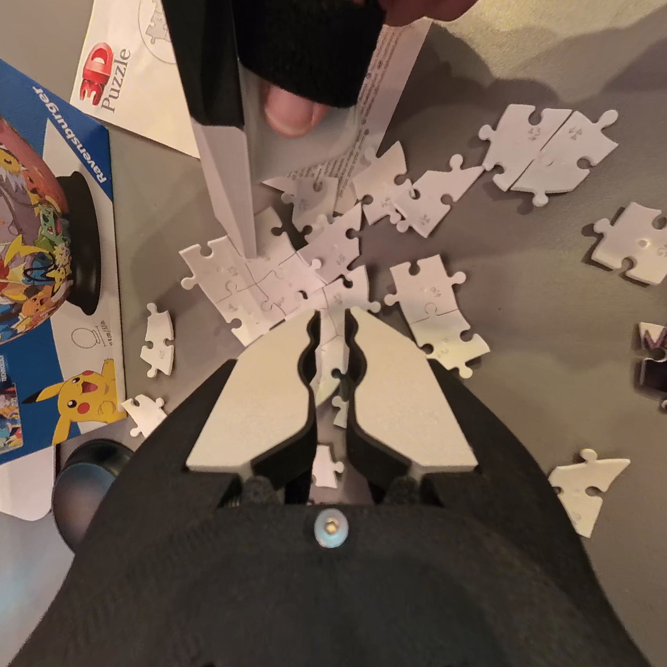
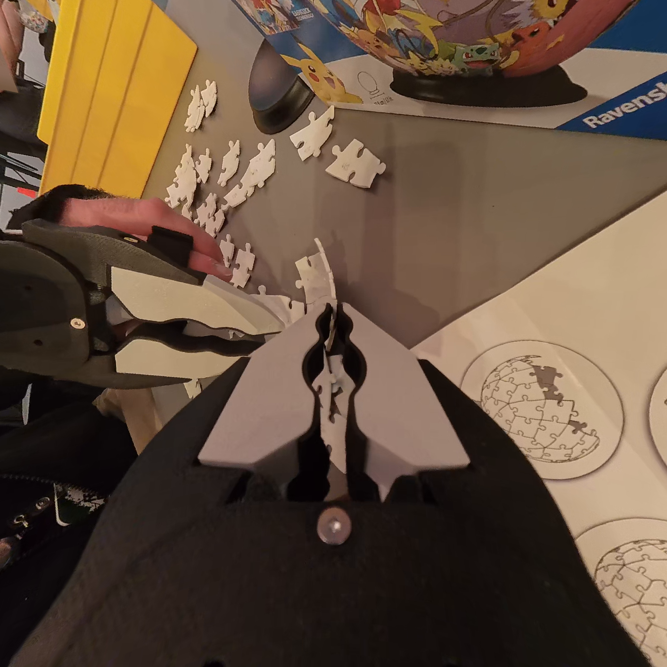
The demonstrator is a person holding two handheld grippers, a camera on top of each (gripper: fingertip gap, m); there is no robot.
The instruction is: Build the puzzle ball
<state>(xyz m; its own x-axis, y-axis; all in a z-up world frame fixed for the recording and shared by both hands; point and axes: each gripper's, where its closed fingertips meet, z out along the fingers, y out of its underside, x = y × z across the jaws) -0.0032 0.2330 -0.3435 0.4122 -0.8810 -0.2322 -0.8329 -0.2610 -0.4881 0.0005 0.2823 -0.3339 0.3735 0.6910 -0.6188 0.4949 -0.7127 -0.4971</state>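
Puzzle section [image 1: 274, 285]: joined curved white pieces on the grey bench [image 1: 487, 415], between both tongs; light, thin, likely to pop apart at seams.
Hold: by edges, near joints.
Left tongs [image 1: 332, 317]: nearly closed on the section's near edge, angled downward.
Right tongs [image 2: 334, 310]: nearly closed, pinching an upright curved piece edge-on.

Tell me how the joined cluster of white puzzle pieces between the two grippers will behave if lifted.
The joined cluster looks thin and curved, so probably light. Its seams show, so it may flex or pop apart if lifted from one edge. The left gripper and right gripper both pinch it edgewise; that probably helps.
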